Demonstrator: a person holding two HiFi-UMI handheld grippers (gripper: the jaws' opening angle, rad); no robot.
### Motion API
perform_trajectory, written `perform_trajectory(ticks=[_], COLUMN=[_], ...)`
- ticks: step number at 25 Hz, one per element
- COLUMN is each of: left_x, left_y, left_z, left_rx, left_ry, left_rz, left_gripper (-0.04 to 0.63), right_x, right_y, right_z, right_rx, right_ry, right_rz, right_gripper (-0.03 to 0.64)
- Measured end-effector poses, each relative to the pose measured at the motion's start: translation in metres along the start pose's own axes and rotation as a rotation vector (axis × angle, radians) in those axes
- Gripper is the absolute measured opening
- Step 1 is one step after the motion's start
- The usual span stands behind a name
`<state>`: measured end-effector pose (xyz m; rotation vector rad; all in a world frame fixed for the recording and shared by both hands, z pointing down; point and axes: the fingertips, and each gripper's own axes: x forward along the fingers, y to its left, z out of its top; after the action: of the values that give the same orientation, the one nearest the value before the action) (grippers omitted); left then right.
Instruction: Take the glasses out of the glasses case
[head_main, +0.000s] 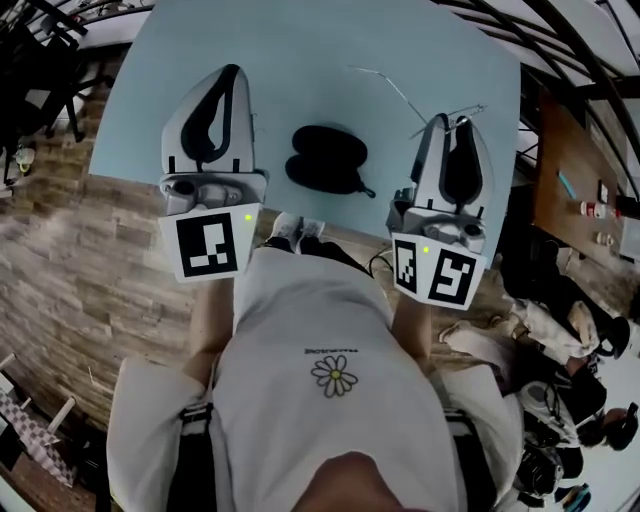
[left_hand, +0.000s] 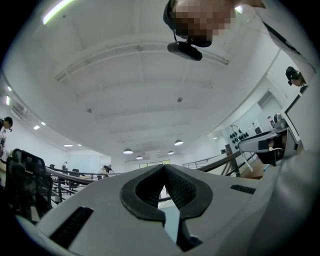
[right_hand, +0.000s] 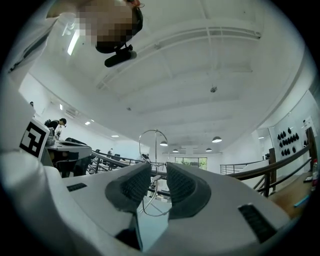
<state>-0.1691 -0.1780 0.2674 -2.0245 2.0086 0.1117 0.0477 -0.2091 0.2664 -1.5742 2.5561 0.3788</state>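
1. Centre of the head view: the black case (head_main: 325, 160) lies open on the table (head_main: 300, 50).
2. Upper right, the right gripper (head_main: 452, 122) pinches the wire glasses (right_hand: 155, 145), apparently to keep them clear of the case.
3. The left gripper (head_main: 232, 72) is closed and empty.

Head view: even, diffuse overhead light. The pale table (head_main: 300, 60) is bright and slightly washed, with no hard glare. The glasses case (head_main: 327, 160) throws only a faint, soft shadow. The floor and room edges are dimmer. Strong fisheye: table edges and railings bow near the corners.

Left gripper view: black circular vignette at the corners and a bright white ceiling. The strip light (left_hand: 59, 11) smears into a streak at upper left. The round ceiling lamps (left_hand: 128, 151) are clipped white.

Right gripper view: same vignette and barrel distortion. The thin wire glasses (right_hand: 155, 145) are sharp against the ceiling. The far window (right_hand: 190, 161) is blown out.
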Motion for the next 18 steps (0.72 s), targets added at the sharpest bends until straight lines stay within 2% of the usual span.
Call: perform_trajectory(ticks=[8, 18], left_x=[0.01, 0.016], left_y=[-0.026, -0.049], left_z=[0.006, 0.013], left_rx=[0.04, 0.018], left_ry=[0.013, -0.009], left_rz=[-0.067, -0.121], left_gripper=[0.017, 0.017], right_x=[-0.007, -0.016], right_y=[-0.005, -0.017], right_z=[-0.006, -0.009], right_rx=[0.009, 0.016], right_ry=[0.019, 0.021], right_rz=[-0.015, -0.043], right_gripper=[0.092, 0.092])
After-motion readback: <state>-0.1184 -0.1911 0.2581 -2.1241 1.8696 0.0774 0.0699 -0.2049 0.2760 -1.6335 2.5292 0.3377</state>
